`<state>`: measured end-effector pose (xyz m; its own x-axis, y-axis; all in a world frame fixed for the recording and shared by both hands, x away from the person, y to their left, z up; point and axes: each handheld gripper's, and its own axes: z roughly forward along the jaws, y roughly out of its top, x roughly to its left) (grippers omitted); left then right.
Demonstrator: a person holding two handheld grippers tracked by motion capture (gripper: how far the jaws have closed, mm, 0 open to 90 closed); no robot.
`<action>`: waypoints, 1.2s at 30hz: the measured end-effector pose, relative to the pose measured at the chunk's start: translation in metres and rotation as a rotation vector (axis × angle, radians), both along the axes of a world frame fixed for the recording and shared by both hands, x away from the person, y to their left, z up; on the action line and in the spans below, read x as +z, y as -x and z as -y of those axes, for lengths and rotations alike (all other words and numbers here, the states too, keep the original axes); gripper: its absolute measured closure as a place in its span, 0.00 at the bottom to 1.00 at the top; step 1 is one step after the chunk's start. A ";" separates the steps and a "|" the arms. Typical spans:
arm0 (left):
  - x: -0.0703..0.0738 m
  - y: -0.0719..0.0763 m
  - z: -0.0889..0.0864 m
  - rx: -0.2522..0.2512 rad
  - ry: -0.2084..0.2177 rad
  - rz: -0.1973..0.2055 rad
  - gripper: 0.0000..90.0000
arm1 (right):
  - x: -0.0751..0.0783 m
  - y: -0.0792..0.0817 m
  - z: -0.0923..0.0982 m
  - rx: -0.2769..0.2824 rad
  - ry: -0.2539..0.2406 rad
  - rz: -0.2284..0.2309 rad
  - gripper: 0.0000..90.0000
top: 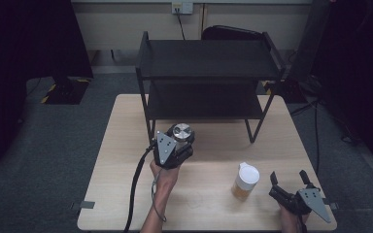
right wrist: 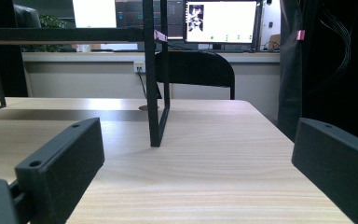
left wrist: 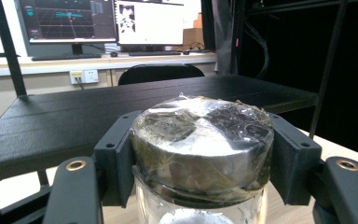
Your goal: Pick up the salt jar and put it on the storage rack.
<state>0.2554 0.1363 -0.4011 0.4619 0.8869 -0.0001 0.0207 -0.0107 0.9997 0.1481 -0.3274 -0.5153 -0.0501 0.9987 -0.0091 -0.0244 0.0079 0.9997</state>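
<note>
the far half of the table (top: 126,145) is taken up by the black shelf rack (top: 206,65); open tabletop is left between the jar (top: 182,133) and the cup (top: 245,180).

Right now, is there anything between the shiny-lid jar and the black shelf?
No. In the high view, just bare table lies between the jar and the shelf.

A light wooden desk (top: 126,160) is standing on grey carpeted floor (top: 53,145). A black two-tier metal shelf (top: 209,58) is sitting on the far half of the desk, legs resting on the wood; both tiers are showing bare. A cup with a white lid (top: 246,181) and amber contents is standing upright on the near right part of the desk, well apart from the shelf.
</note>
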 end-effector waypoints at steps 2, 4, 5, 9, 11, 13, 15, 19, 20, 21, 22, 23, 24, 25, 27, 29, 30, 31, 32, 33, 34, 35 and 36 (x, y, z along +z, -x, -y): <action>0.002 -0.002 -0.004 -0.013 0.012 0.002 0.39 | 0.000 0.000 0.000 0.000 0.000 0.000 0.01; 0.005 -0.002 -0.005 -0.018 0.008 0.007 0.39 | 0.000 0.000 0.000 0.000 0.000 0.000 0.01; 0.007 -0.002 -0.004 -0.013 0.000 0.009 0.39 | 0.000 0.000 0.000 0.000 0.000 0.000 0.01; 0.012 -0.003 -0.007 -0.027 0.004 0.008 0.39 | 0.000 0.000 0.000 0.000 0.000 0.000 0.01; 0.018 -0.004 -0.009 -0.047 0.003 0.016 0.39 | 0.000 0.000 0.000 0.000 -0.001 0.000 0.01; 0.020 -0.004 -0.010 -0.052 -0.001 0.017 0.39 | 0.000 0.000 0.000 0.000 0.000 0.000 0.01; 0.025 -0.006 -0.013 -0.071 0.003 0.017 0.39 | 0.000 0.000 0.000 -0.001 -0.001 -0.001 0.01; 0.034 -0.008 -0.018 -0.099 0.010 0.020 0.39 | 0.000 0.000 -0.001 -0.004 0.000 0.000 0.01; 0.036 -0.008 -0.020 -0.107 0.011 0.019 0.39 | 0.000 0.000 -0.001 -0.004 0.000 0.000 0.01; 0.039 -0.009 -0.021 -0.114 0.015 0.020 0.39 | 0.000 0.000 -0.001 -0.006 0.000 0.000 0.01; 0.043 -0.011 -0.024 -0.130 0.026 0.021 0.39 | 0.000 0.000 -0.001 -0.007 0.000 -0.001 0.01; 0.043 -0.011 -0.024 -0.130 0.026 0.021 0.39 | 0.000 0.000 -0.001 -0.007 0.000 -0.001 0.01; 0.046 -0.012 -0.025 -0.134 0.025 0.023 0.39 | 0.000 0.000 -0.001 -0.006 0.000 0.000 0.01; 0.051 -0.013 -0.025 -0.135 0.017 0.028 0.39 | 0.000 0.000 -0.001 -0.006 0.000 0.000 0.01; 0.054 -0.014 -0.025 -0.133 0.012 0.031 0.39 | 0.000 0.000 -0.001 -0.005 0.000 0.000 0.01; 0.061 -0.015 -0.022 -0.135 -0.004 0.037 0.39 | 0.000 0.000 -0.001 -0.005 0.000 0.000 0.01; 0.064 -0.016 -0.023 -0.145 -0.003 0.036 0.39 | 0.000 0.000 -0.001 -0.005 0.000 0.000 0.01; 0.064 -0.016 -0.023 -0.145 -0.003 0.036 0.39 | 0.000 0.000 -0.001 -0.005 0.000 0.000 0.01; 0.066 -0.018 -0.025 -0.159 0.004 0.035 0.39 | 0.000 0.000 -0.001 -0.005 0.000 0.000 0.01; 0.070 -0.020 -0.026 -0.169 0.018 0.038 0.39 | 0.000 0.000 -0.001 -0.005 0.000 0.000 0.01; 0.073 -0.021 -0.025 -0.172 0.017 0.042 0.39 | 0.000 0.000 -0.001 -0.005 0.000 0.000 0.01; 0.075 -0.022 -0.025 -0.174 0.016 0.044 0.39 | 0.000 0.000 -0.001 -0.005 0.000 0.001 0.01; 0.080 -0.023 -0.025 -0.178 0.007 0.044 0.39 | 0.000 0.000 -0.001 -0.005 0.000 0.000 0.01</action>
<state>0.2786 0.1616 -0.3215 0.6116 0.7910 0.0171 -0.0242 -0.0029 0.9997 0.1482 -0.3264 -0.5154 -0.0450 0.9989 -0.0091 -0.0247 0.0080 0.9997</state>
